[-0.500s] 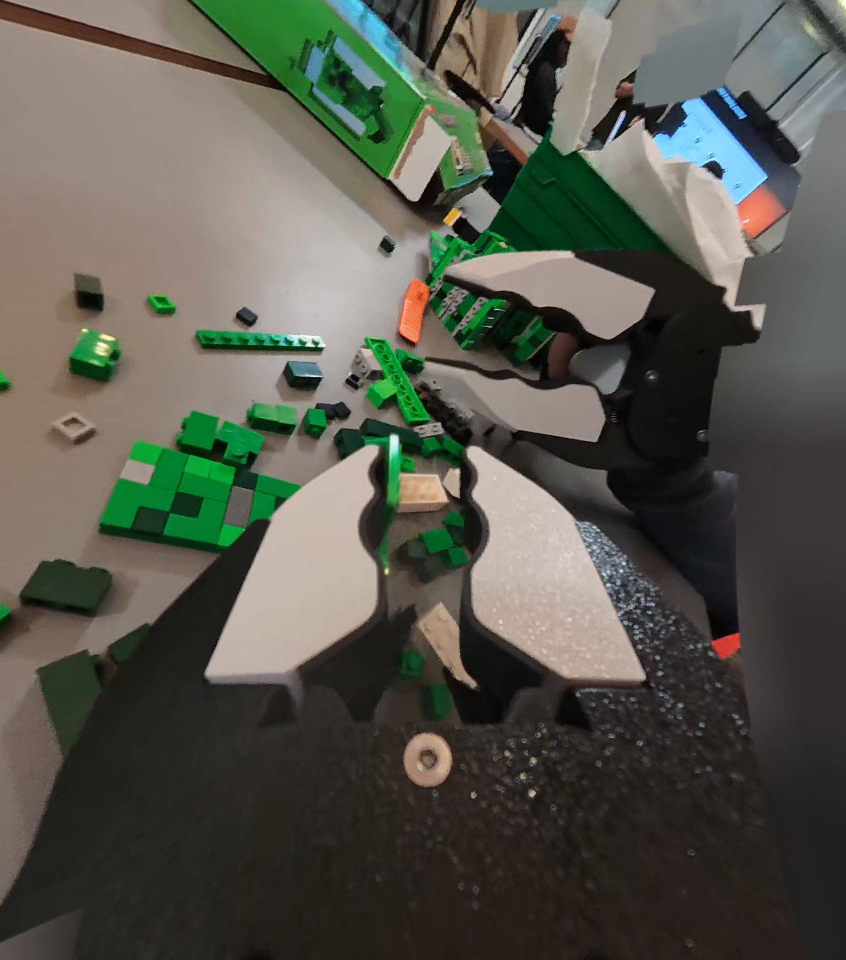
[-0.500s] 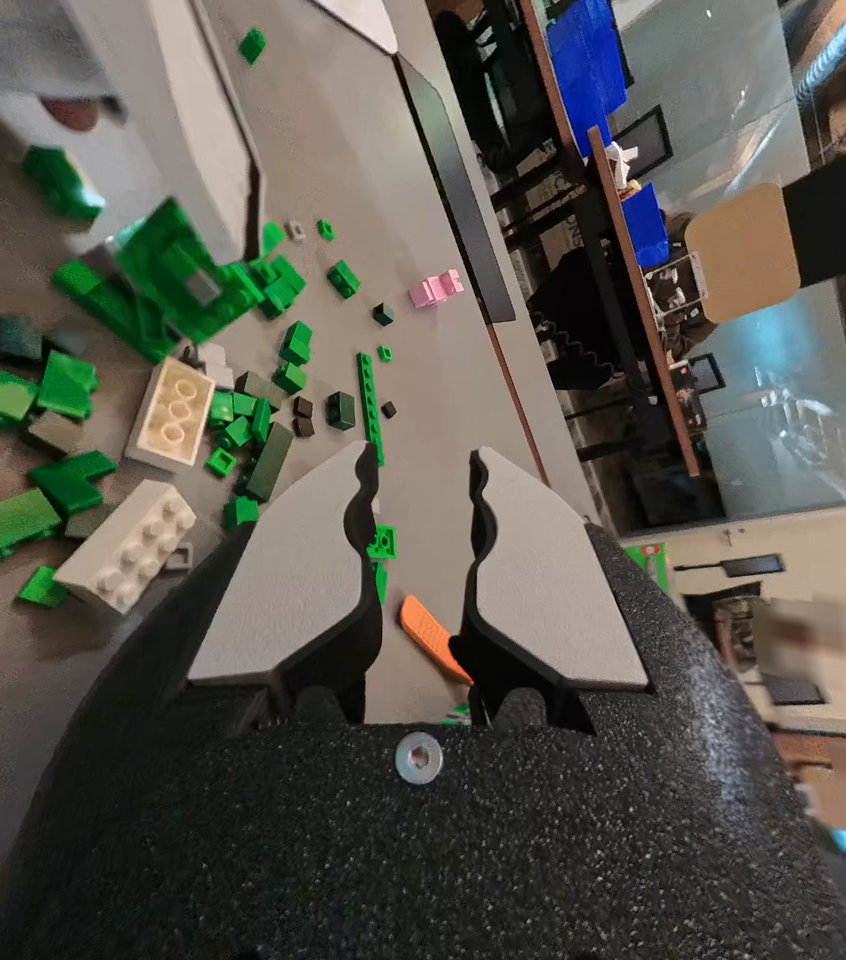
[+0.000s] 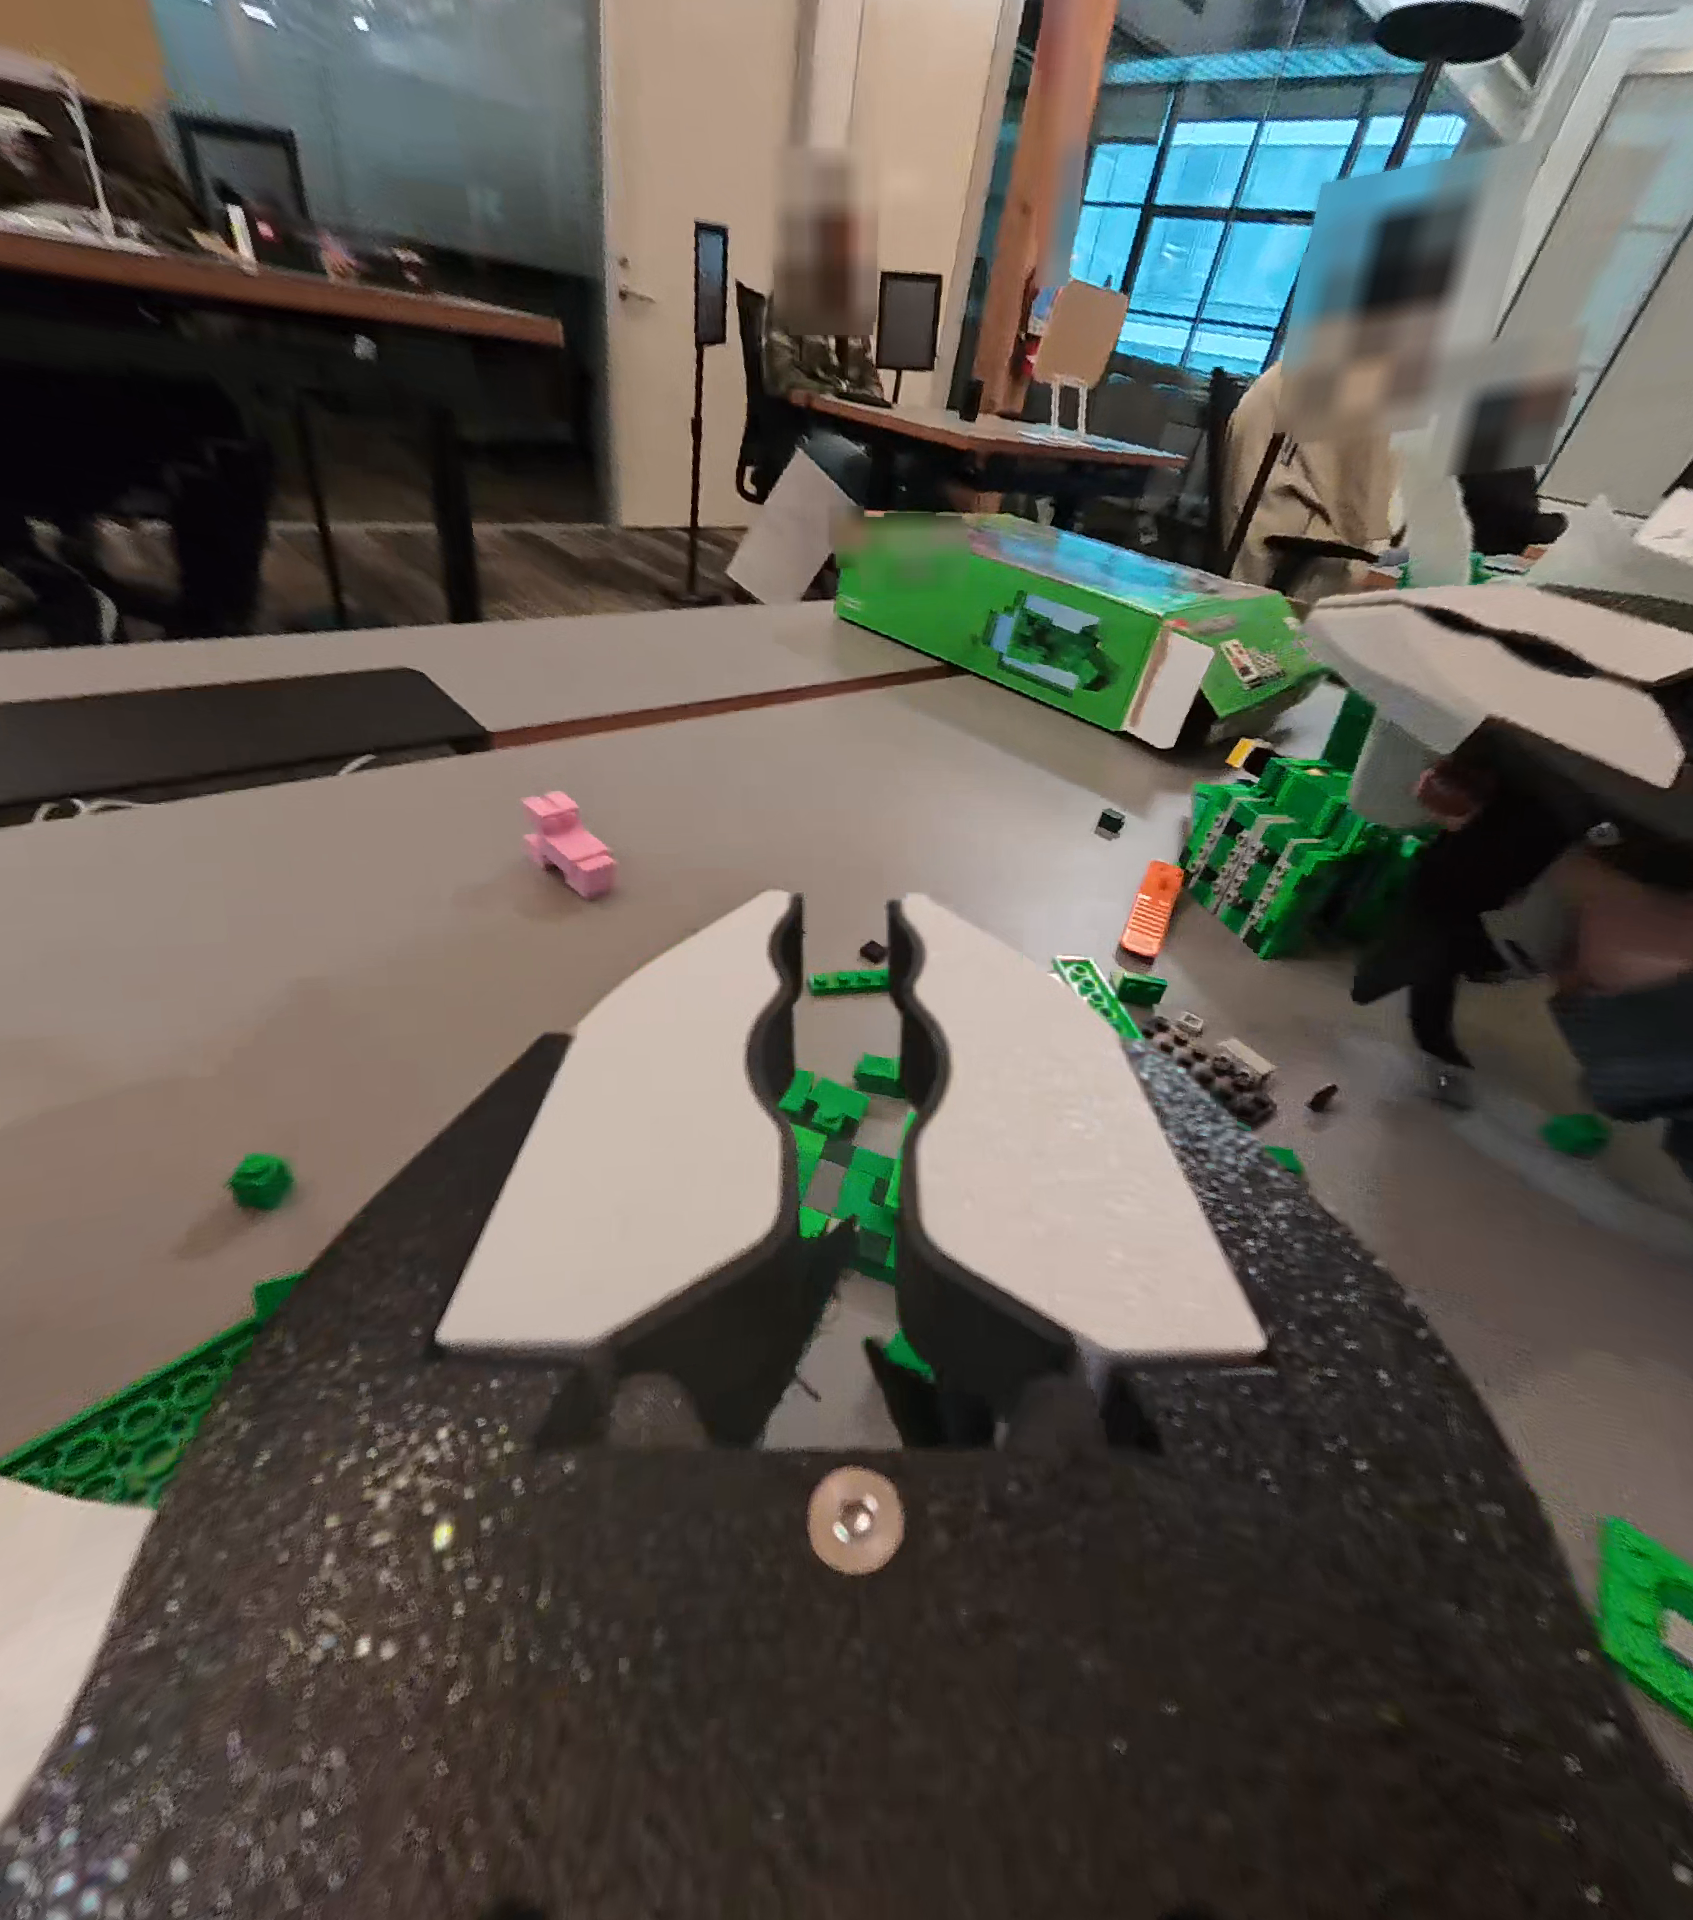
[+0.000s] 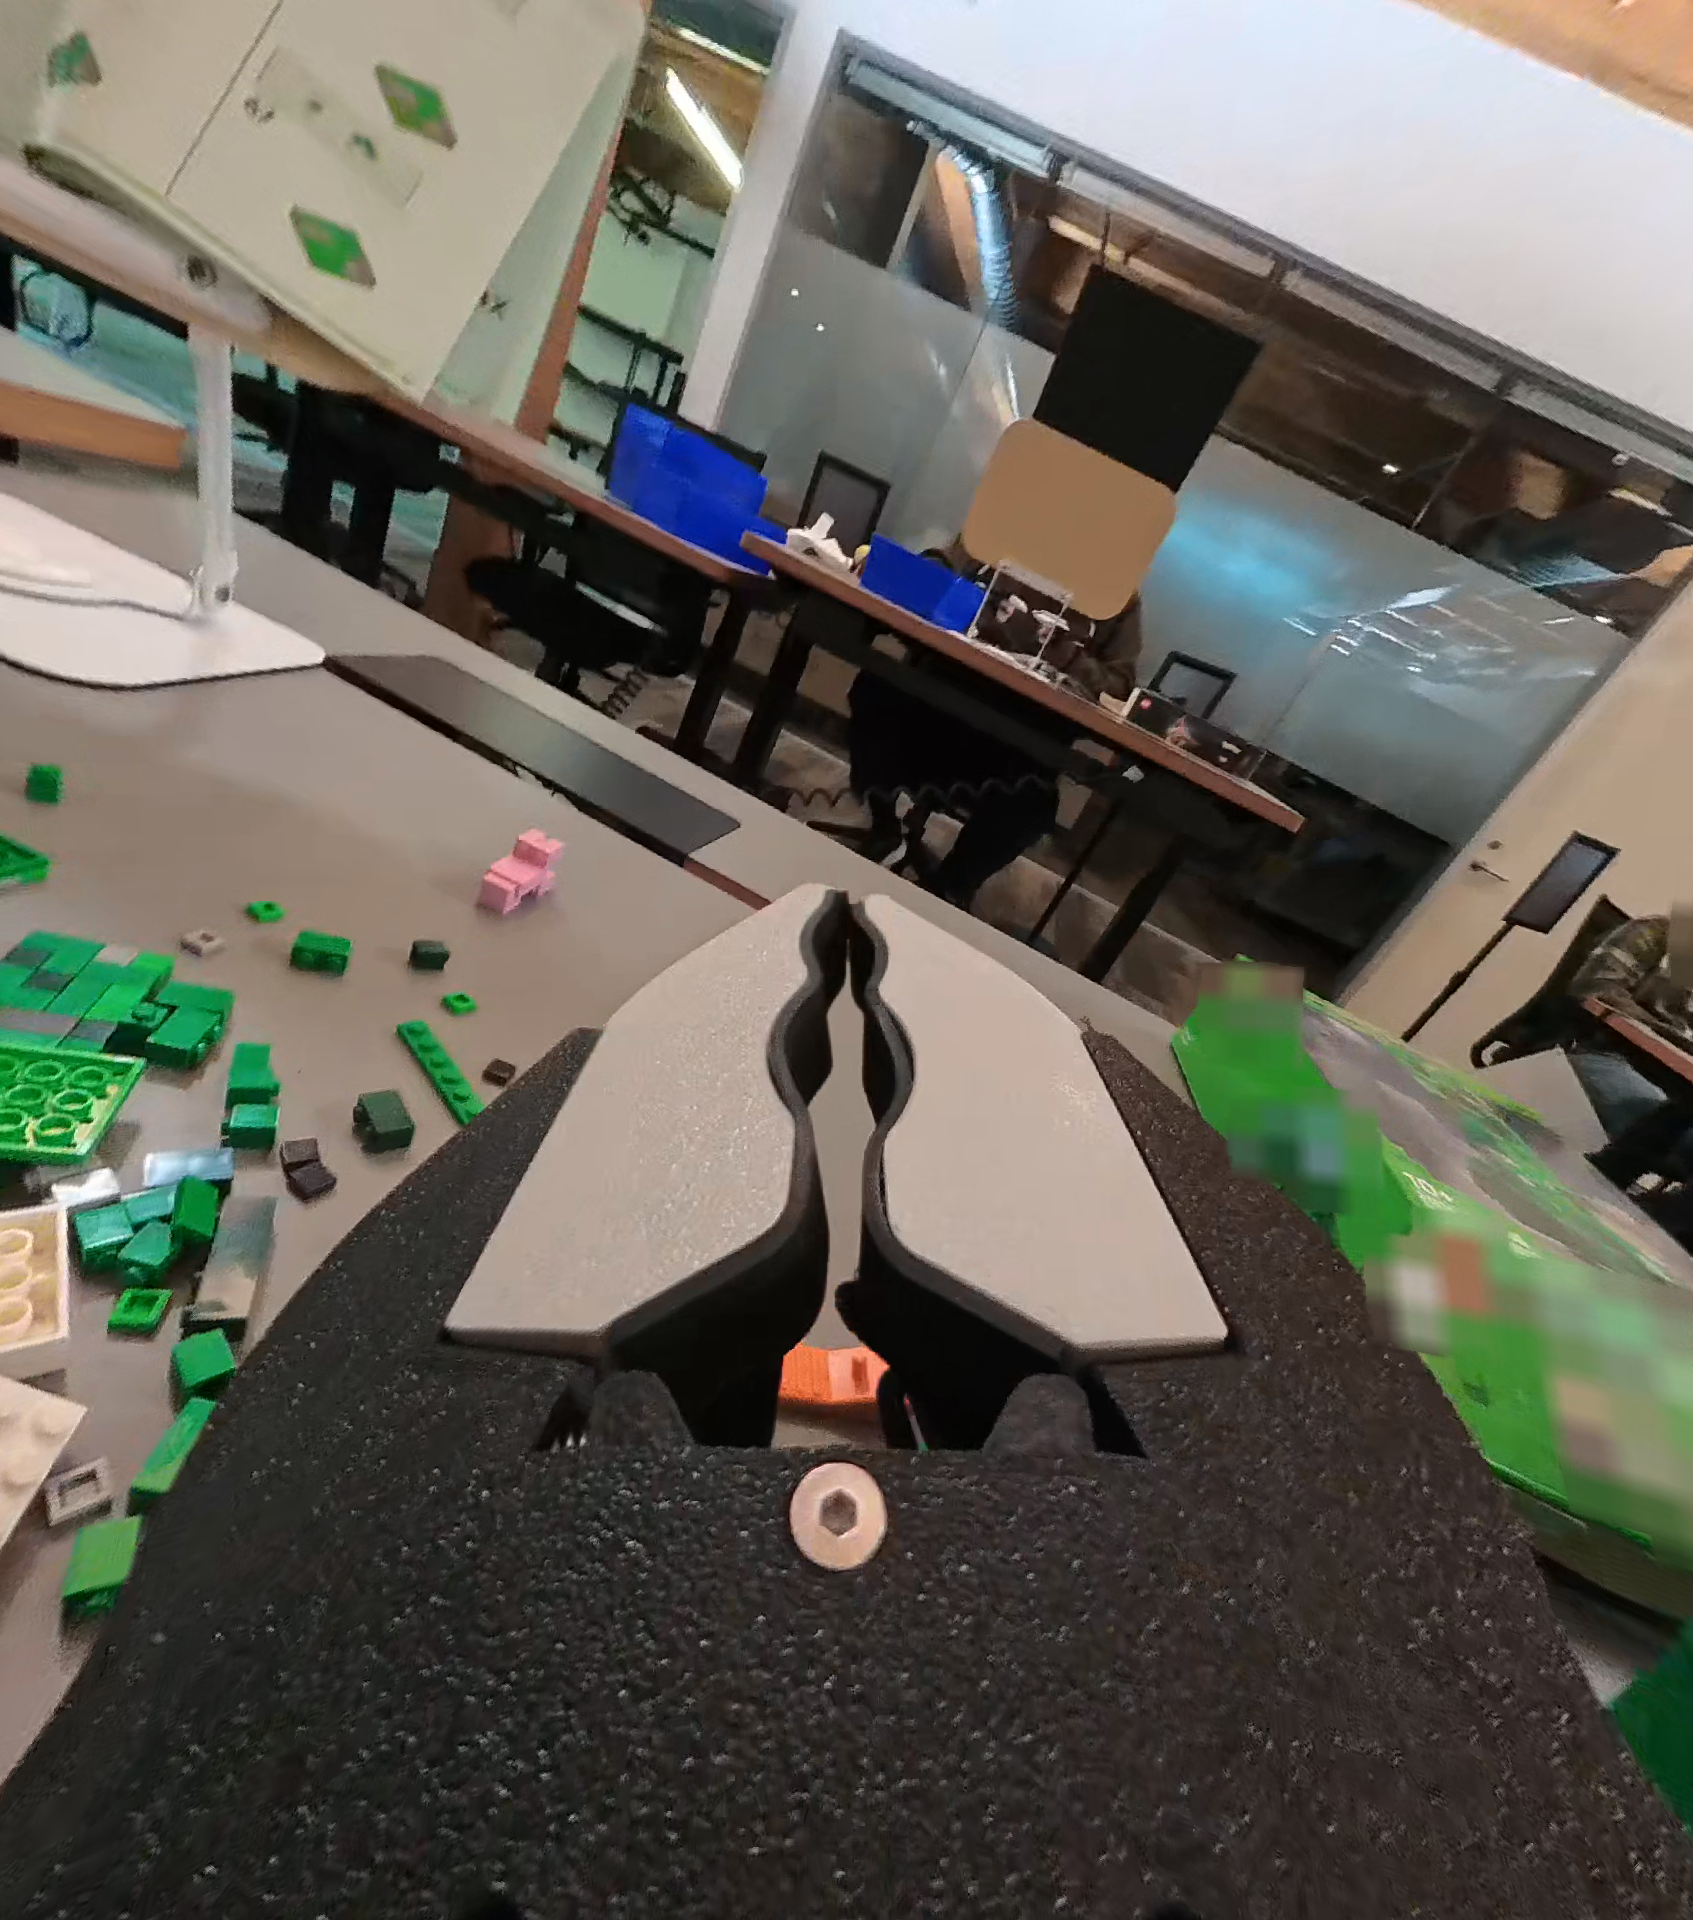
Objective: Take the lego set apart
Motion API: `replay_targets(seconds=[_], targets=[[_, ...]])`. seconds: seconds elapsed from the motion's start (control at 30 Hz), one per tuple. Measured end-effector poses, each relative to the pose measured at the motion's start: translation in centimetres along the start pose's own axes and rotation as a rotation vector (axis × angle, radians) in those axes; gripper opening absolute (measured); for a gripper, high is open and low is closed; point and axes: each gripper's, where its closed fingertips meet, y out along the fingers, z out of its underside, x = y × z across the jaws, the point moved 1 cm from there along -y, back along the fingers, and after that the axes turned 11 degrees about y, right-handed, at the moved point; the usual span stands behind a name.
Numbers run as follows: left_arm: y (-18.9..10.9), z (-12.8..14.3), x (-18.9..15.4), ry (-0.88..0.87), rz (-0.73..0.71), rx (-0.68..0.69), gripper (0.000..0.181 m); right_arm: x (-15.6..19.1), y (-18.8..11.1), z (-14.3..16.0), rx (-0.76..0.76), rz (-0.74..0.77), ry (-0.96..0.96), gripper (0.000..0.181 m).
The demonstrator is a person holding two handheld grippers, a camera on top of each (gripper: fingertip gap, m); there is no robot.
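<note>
Left claw [image 3: 844, 914] is hovering narrowly parted and empty over loose green pieces [image 3: 847, 1164] on the grey worktop [image 3: 302, 987]. Right claw [image 4: 847, 914] is sitting pressed together, gripping nothing. The partly built lego set [image 3: 1268, 862] is standing beside an orange separator [image 3: 1151, 908].

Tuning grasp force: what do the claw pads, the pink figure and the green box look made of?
Left claw pads: matte grey, finely grainy faces on black backing, probably foam or rubbery plastic. Pink figure: hard moulded plastic, going by its blocky shape and crisp edges. Green box: printed cardboard with a slight sheen; its open end shows a pale folded flap.
</note>
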Motion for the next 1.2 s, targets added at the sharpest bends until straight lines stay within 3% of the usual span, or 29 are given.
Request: replay_targets(seconds=[0.07, 0.23, 0.43, 0.5, 0.6, 0.7, 0.8, 0.9, 1.2], targets=[[-0.1, -0.2, -0.1, 0.024, -0.001, -0.01, 0.0, -0.5, -0.1, -0.1, -0.011, 0.011, 0.024, 0.0], [-0.3, 0.3, 1.0, 0.042, -0.088, 0.015, 0.001, -0.4, 0.1, 0.5, 0.005, -0.026, 0.103, 0.0], [-0.4, 0.1, 1.5, 0.039, -0.121, -0.04, 0.007, 0.4, 0.2, 0.3, -0.013, -0.048, 0.057, 0.0], [-0.5, -0.1, 1.6, 0.058, -0.142, -0.061, 0.018, 1.0, 0.3, 0.2, -0.018, -0.067, 0.062, 0.0], [-0.7, -0.6, 2.0, 0.032, -0.178, -0.101, 0.051, 2.1, 0.3, -0.1, -0.023, -0.11, 0.054, 0.0], [-0.8, -0.7, 2.3, -0.015, -0.176, -0.122, 0.063, 2.4, 0.2, -0.5, -0.042, -0.115, 0.026, 0.0], [-0.7, -0.4, 2.1, -0.038, -0.156, -0.131, 0.061, 2.8, 0.2, -0.4, -0.046, -0.133, 0.038, 0.0], [-0.5, -0.5, 0.8, -0.022, -0.067, -0.131, 0.036, 3.1, 0.4, 0.2, -0.032, -0.145, 0.027, 0.0], [-0.2, -0.6, -0.4, 0.116, -0.082, -0.119, 0.026, 4.9, 0.8, 1.4, -0.092, -0.122, -0.143, 0.0]])
